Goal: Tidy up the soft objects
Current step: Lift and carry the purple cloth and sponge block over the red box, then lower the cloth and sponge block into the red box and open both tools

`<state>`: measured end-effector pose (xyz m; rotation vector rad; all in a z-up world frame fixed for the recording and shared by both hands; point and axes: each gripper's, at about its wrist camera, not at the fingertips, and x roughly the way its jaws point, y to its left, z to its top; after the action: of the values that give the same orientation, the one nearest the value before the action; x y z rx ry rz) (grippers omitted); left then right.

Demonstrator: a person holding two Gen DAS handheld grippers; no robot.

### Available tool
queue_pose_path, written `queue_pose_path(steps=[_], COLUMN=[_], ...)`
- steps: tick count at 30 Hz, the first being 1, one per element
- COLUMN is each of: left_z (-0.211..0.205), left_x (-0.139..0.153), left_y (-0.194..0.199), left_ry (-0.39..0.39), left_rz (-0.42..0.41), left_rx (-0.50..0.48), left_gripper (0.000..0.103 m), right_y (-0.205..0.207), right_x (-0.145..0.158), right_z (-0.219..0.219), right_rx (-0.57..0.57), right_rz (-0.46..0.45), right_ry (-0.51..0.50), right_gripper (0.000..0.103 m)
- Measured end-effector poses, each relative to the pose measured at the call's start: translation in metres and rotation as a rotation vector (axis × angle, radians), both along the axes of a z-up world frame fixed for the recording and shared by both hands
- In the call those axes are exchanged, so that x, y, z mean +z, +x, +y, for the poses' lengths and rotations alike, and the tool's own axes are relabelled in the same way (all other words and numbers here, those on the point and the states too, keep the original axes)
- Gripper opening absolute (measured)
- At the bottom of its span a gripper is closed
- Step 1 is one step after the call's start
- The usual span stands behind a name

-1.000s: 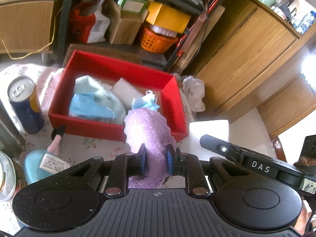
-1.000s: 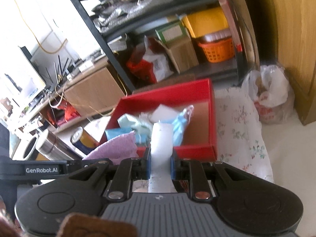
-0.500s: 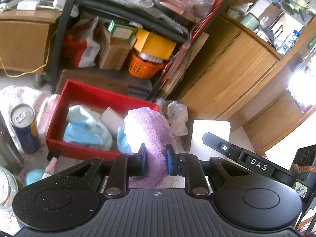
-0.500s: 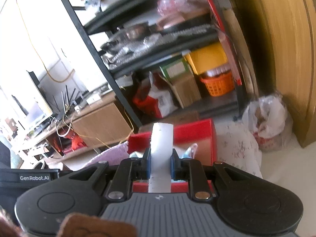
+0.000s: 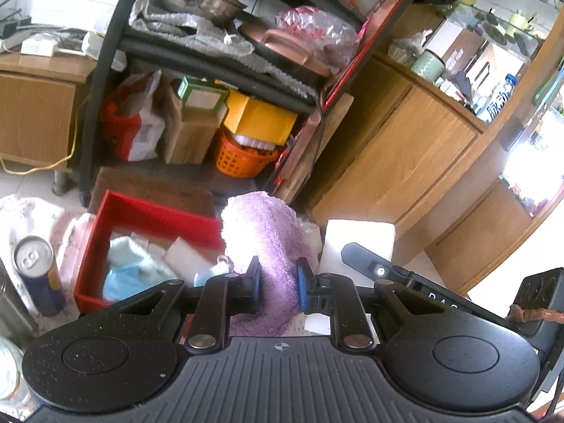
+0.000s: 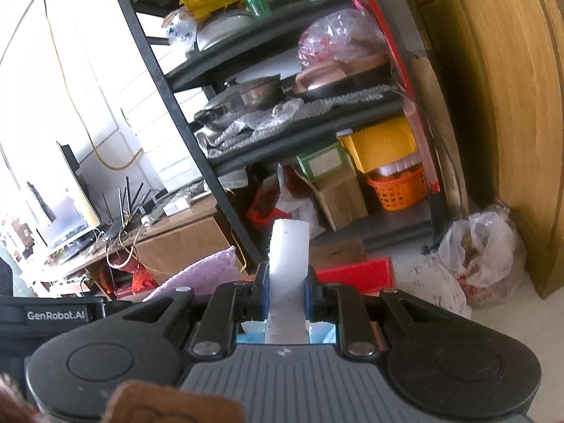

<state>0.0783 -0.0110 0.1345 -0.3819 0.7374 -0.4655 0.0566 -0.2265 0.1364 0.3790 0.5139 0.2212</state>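
Right up close, a fluffy purple towel (image 5: 271,246) is pinched in the left gripper (image 5: 276,287) and a white sponge block (image 6: 287,264) is squeezed in the right gripper (image 6: 285,296), both carried in the air. They're probably light and squishy, so mid-body pinches should be enough. Further out, the red box (image 5: 148,218) with blue cloths (image 5: 130,271) is seen on the table, shelves behind

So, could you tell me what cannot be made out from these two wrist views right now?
- Left wrist view: the purple towel in the left gripper hides the right part of the red box.
- Right wrist view: the right gripper, shut on the white sponge, hides nearly the whole box.
- The can label is blurred.
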Motion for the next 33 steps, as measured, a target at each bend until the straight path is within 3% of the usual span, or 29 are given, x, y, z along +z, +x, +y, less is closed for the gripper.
queue_pose_path(steps=[15,27,33], left_z=[-0.003,-0.004,-0.002], left_x=[0.005,-0.031,-0.054], left_y=[0.036,0.078,0.096], left_ry=[0.004,0.025,0.05], left_rz=[-0.036,0.015,0.063], left_rx=[0.047,0.054,0.071], left_gripper=[0.018,0.019,0.019], right_y=[0.041,0.088,0.113], right_x=[0.005,-0.016,-0.043], right_z=[0.007,0.007,0.011], right_rx=[-0.002,0.0,-0.007], right_rz=[-0.012,0.024,0.077], right_ry=[-0.051,-0.09,-0.108], right_gripper=[0.0,0.0,0.0])
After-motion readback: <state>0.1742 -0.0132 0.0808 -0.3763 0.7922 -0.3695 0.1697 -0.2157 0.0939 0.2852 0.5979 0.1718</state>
